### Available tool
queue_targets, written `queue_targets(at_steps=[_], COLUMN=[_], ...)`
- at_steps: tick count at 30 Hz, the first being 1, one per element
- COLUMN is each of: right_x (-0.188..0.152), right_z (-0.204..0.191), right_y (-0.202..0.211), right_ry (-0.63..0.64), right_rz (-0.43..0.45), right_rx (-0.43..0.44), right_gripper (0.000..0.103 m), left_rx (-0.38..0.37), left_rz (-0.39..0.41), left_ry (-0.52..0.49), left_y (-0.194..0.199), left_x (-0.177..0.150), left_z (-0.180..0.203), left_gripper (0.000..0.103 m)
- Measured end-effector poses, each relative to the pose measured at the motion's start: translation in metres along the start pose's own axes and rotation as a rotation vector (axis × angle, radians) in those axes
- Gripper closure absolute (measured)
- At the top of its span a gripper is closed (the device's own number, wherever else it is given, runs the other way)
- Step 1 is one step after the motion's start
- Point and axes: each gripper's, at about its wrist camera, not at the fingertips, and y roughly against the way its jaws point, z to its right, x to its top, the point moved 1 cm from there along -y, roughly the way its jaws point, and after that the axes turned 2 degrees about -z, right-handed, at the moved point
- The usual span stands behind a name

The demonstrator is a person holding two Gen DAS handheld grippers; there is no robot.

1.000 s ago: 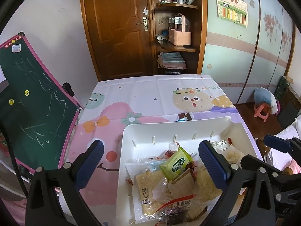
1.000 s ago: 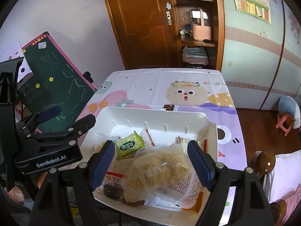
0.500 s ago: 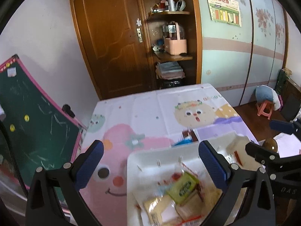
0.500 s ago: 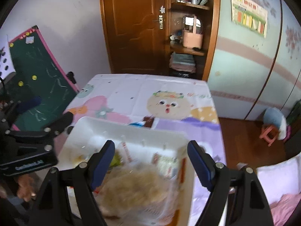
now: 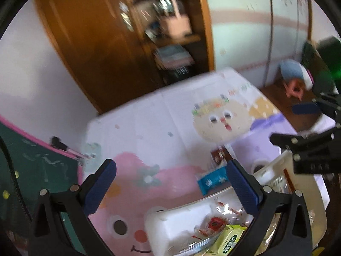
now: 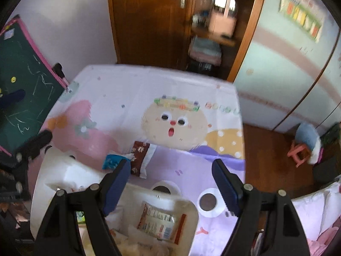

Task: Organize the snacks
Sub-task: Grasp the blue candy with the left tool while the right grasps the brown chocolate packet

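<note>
Both grippers — left (image 5: 170, 188), right (image 6: 171, 184) — hang with fingers apart, holding nothing, above the white plastic snack tray (image 6: 53, 170) on the cartoon-print tablecloth (image 6: 149, 89).

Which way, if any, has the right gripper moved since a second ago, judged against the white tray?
Yes. The right gripper has pulled up and away: the white tray has slid lower in its view, and the tablecloth now fills more of it.

Home bedroom: cartoon tablecloth (image 6: 149, 98), wooden door (image 6: 147, 19), chalkboard (image 6: 23, 85).

Beyond the white snack tray (image 6: 64, 177), only a blue packet (image 6: 110, 161) and a brown packet (image 6: 139, 156) lie on the cartoon tablecloth (image 6: 132, 89), whose far half is bare up to the wooden door (image 6: 149, 21).
</note>
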Motion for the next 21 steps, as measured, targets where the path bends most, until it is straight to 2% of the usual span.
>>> queue_targets(at_steps=[3, 5, 9, 13, 17, 21], right_x=[0.012, 0.017, 0.022, 0.021, 0.018, 0.017], right_z=[0.011, 0.02, 0.033, 0.037, 0.037, 0.039], right_y=[-0.034, -0.054, -0.081, -0.097, -0.106, -0.112], right_ry=[-0.042, -0.077, -0.136, -0.15, -0.141, -0.15], right_rz=[-0.094, -0.146, -0.205, -0.239, -0.258, -0.273], right_rx=[0.03, 0.037, 0.062, 0.081, 0.083, 0.103], right_gripper=[0.029, 0.031, 0.032, 0.032, 0.032, 0.032], left_rx=[-0.079, -0.105, -0.174, -0.234, -0.259, -0.315], left_rz=[-0.166, -0.247, -0.391, -0.535, -0.617, -0.662], left_ry=[-0.047, -0.062, -0.082, -0.038, -0.017, 0.045], left_y=[-0.052, -0.078, -0.123, -0.159, -0.178, -0.188], left_x=[0.013, 0.016, 0.017, 0.009, 0.0, -0.004], left_z=[0.009, 0.013, 0.026, 0.036, 0.044, 0.046], left_gripper=[0.0, 0.003, 0.007, 0.008, 0.008, 0.008])
